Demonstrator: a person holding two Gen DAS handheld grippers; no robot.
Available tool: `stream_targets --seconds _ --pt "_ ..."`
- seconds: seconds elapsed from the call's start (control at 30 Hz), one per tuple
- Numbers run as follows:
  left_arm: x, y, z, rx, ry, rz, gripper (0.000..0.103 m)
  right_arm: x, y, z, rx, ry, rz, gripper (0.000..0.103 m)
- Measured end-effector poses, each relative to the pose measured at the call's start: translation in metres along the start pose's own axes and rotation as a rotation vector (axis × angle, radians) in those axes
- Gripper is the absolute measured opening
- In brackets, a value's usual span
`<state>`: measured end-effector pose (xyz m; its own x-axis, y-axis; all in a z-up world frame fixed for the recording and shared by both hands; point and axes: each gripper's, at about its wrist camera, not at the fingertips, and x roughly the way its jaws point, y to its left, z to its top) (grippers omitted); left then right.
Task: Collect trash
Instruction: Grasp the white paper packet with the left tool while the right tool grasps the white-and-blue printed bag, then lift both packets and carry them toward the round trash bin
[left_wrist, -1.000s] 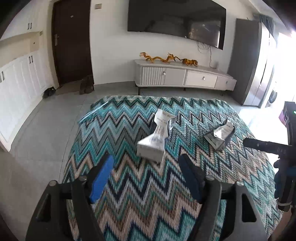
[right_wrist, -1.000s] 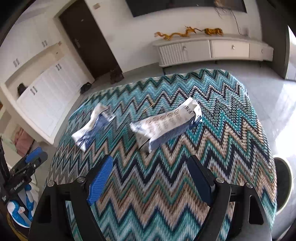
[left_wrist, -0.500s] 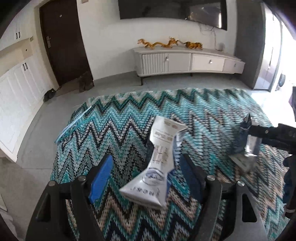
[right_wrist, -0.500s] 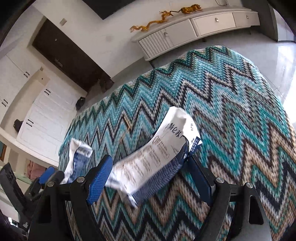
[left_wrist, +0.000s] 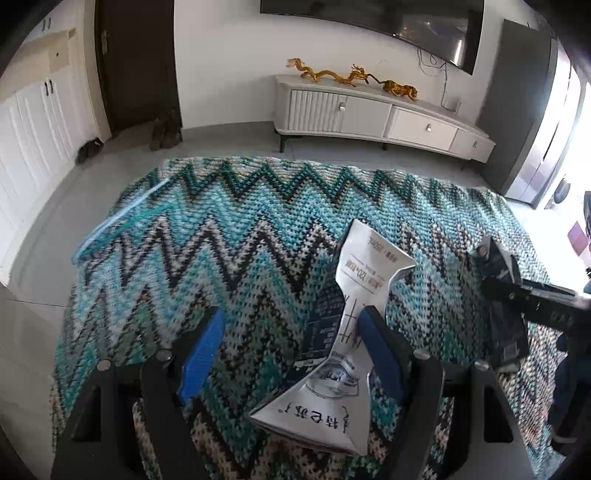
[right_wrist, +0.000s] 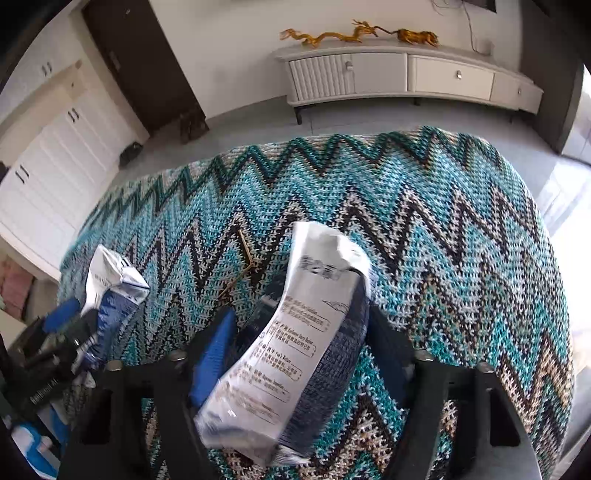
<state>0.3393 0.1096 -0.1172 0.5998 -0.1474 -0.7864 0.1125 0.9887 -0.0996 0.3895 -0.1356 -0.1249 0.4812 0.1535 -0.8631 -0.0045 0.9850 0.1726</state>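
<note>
Two crushed cartons lie on a zigzag-knit blanket (left_wrist: 229, 236) of teal, black and cream, one in front of each gripper. The left gripper (left_wrist: 291, 350) points steeply down with its blue pads well apart; the white carton (left_wrist: 354, 321), pinched at the waist and printed with dark lettering, lies between them, against or just beside the right-side pad while the other pad stands clear of it, so nothing is gripped yet. The right gripper (right_wrist: 299, 347) straddles the second carton (right_wrist: 295, 354), a bent white and navy pack with lines of small print, and its jaws are closing around it; whether the pads already press on it cannot be told. In the right wrist view the white carton and the left gripper show at the left edge, and a thin yellowish stick (right_wrist: 242, 264) lies on the blanket between the cartons. Beyond the blanket stands a pale TV cabinet (left_wrist: 373, 114) carrying golden dragon figures (left_wrist: 351, 75).
</note>
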Motion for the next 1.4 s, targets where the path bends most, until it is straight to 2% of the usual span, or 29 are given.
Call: stream_targets --seconds 0.17,0.27,0.4,0.47,0.57,0.73,0.77,0.8,0.83,0.9,0.97,1.17,1.4 --pt "0.01 0.008 0.01 -0.036 0.052 -0.095 0.074 -0.002 0.0 0.004 -0.003 -0.024 0.022 0.048" --pt "0.005 0.009 0.007 -0.047 0.055 -0.163 0.073 -0.011 0.001 -0.002 -0.02 -0.043 0.03 0.045" --pt "-0.014 0.008 -0.002 -0.042 0.019 -0.243 0.074 -0.023 0.001 -0.015 -0.025 -0.065 0.069 0.045" --pt "-0.024 -0.001 -0.004 -0.001 0.003 -0.226 0.074 -0.032 -0.002 -0.027 -0.026 -0.074 0.087 0.045" --pt "-0.024 -0.016 -0.006 0.06 0.023 -0.172 0.074 -0.044 -0.004 -0.043 -0.029 -0.085 0.109 0.045" --pt "-0.001 -0.024 -0.013 0.052 0.082 -0.053 0.072 -0.072 -0.014 -0.069 -0.006 -0.123 0.155 0.045" --pt "0.0 -0.024 -0.015 0.042 0.061 -0.035 0.071 -0.077 -0.015 -0.075 -0.009 -0.129 0.155 0.045" --pt "0.0 -0.025 -0.016 0.033 0.053 -0.025 0.068 -0.084 -0.017 -0.081 -0.013 -0.137 0.156 0.045" --pt "0.0 -0.024 -0.015 0.019 0.05 -0.014 0.058 -0.084 -0.015 -0.082 -0.016 -0.141 0.155 0.045" --pt "-0.005 -0.024 -0.016 -0.008 0.041 -0.024 0.049 -0.095 -0.017 -0.092 -0.022 -0.152 0.154 0.045" --pt "-0.014 -0.024 -0.019 -0.038 0.023 -0.036 0.049 -0.105 -0.019 -0.103 -0.026 -0.163 0.155 0.045" --pt "-0.057 -0.036 -0.048 -0.038 -0.039 -0.033 0.049 -0.127 -0.024 -0.136 -0.04 -0.17 0.153 0.045" --pt "-0.098 -0.048 -0.089 -0.036 -0.058 -0.053 0.049 -0.152 -0.018 -0.172 -0.077 -0.17 0.154 0.045"
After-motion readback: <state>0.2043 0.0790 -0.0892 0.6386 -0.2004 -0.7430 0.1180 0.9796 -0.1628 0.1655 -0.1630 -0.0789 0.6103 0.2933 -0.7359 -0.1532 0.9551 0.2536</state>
